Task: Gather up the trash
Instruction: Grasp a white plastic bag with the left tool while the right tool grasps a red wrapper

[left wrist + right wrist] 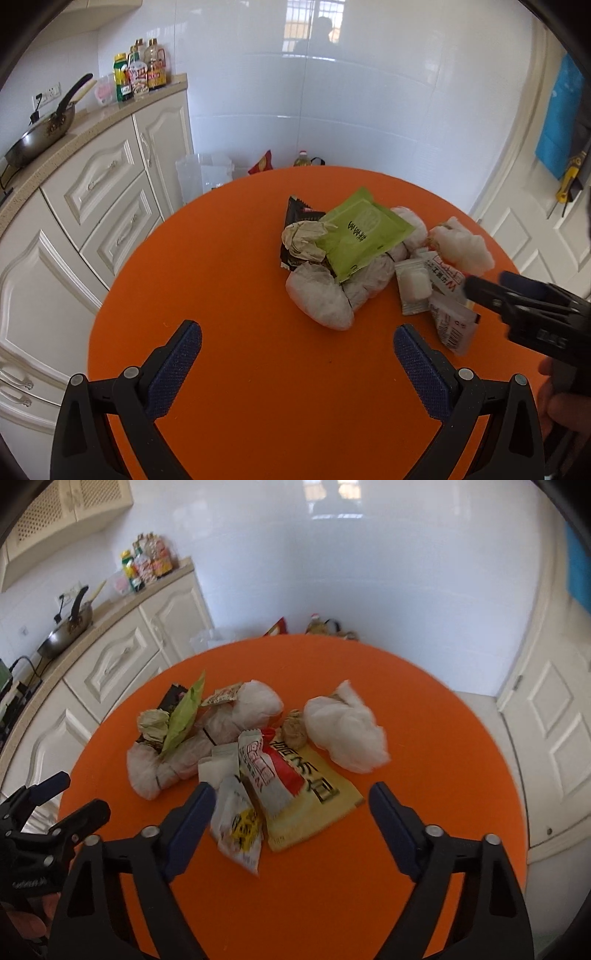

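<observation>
A heap of trash lies on a round orange table point(229, 369) point(424, 709). It holds a green packet point(364, 232) point(183, 716), crumpled tissues point(319, 295) point(345, 731), a black wrapper point(299, 212), a red-and-white wrapper point(273, 768), a yellow packet point(317, 812) and a small white sachet point(413, 288). My left gripper point(297, 345) hangs open over bare table in front of the heap, nothing between its fingers. My right gripper point(291, 806) stands open, its fingers on either side of the near wrappers without pressing them. In the left wrist view the right gripper point(517, 299) enters from the right.
White cabinets point(96, 192) with a stone counter run along the left, bearing a wok point(40, 136) and sauce bottles point(142, 72). A clear plastic bag point(203, 175), a red packet and an oil bottle stand on the floor behind the table. A white door point(535, 229) is at the right.
</observation>
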Demonstrator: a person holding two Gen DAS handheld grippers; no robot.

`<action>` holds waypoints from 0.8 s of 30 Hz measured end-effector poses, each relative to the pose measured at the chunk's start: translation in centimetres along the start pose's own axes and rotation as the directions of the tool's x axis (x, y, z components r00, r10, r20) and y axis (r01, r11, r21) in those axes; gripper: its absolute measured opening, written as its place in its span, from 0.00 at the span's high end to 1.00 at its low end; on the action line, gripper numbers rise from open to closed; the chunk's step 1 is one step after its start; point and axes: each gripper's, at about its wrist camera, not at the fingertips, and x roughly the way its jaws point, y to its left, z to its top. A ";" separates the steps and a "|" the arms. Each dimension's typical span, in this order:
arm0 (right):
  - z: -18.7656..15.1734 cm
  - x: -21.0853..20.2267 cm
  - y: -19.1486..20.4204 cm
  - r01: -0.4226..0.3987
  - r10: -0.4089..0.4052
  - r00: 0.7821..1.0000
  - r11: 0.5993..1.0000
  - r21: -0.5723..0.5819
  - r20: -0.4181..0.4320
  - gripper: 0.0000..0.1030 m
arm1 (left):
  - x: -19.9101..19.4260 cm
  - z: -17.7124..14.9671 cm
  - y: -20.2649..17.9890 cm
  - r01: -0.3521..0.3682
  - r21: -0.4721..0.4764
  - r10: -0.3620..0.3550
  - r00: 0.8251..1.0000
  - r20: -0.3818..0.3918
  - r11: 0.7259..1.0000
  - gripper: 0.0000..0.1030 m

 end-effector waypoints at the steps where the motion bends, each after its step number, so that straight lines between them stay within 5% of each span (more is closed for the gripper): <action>1: 0.2 1.1 0.0 -0.011 0.010 1.000 1.000 -0.010 -0.022 0.28 | 0.6 0.2 -0.1 0.000 0.000 0.000 1.000 -0.005 1.000 0.01; 11: 1.2 3.0 1.3 -0.073 0.071 0.997 0.993 -0.091 -0.026 0.77 | 5.7 2.2 -0.4 -0.012 -0.007 0.012 0.999 -0.039 1.000 0.01; 24: -0.8 -1.7 -2.5 -0.098 0.094 0.994 0.993 0.066 0.052 0.79 | 8.4 0.5 -2.5 0.009 0.058 -0.007 0.999 -0.043 0.998 0.03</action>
